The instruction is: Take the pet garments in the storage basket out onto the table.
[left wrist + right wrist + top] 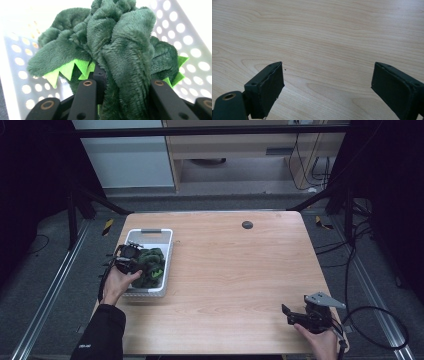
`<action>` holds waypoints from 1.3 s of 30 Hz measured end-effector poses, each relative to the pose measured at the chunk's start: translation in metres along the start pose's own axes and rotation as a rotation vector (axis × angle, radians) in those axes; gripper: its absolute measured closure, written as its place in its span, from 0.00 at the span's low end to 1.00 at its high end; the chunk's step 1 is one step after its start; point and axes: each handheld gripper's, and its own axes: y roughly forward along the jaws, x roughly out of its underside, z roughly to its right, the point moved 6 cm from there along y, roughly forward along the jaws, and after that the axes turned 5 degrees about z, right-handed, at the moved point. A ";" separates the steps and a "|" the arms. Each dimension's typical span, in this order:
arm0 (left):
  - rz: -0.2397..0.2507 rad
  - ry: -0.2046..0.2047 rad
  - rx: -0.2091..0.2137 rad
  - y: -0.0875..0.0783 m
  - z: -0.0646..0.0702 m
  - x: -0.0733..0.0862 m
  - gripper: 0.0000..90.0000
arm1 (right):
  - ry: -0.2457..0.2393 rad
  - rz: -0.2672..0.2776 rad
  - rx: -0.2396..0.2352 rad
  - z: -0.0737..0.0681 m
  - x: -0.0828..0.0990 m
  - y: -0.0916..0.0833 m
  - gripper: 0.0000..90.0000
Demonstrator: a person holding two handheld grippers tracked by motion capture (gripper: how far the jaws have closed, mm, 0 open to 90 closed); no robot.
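item: dark green plush toy point(117, 50) with lime felt spikes, lying in white perforated basket point(167, 251) at table's point(240, 270) left edge. left gripper point(131, 262): inside basket, jaws clamped on a fold of the plush. right gripper point(300, 314): jaws wide apart over bare wood, holding nothing, near front right corner. step in hand: grasp made; next move likely calls for a straight lift clear of the basket wall. toy's head and full shape bunched, hard to make out.
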 end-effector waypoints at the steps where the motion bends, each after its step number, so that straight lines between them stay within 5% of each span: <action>1: 0.010 0.000 -0.002 -0.003 0.000 -0.001 0.79 | 0.000 0.000 0.000 0.000 0.000 0.000 0.12; 14: 0.103 -0.003 0.025 -0.040 0.000 -0.011 0.81 | 0.000 -0.004 0.002 0.000 0.000 0.000 0.12; 39: 0.186 0.097 0.040 -0.110 0.014 -0.031 0.81 | -0.013 0.006 0.007 0.000 -0.001 -0.001 0.12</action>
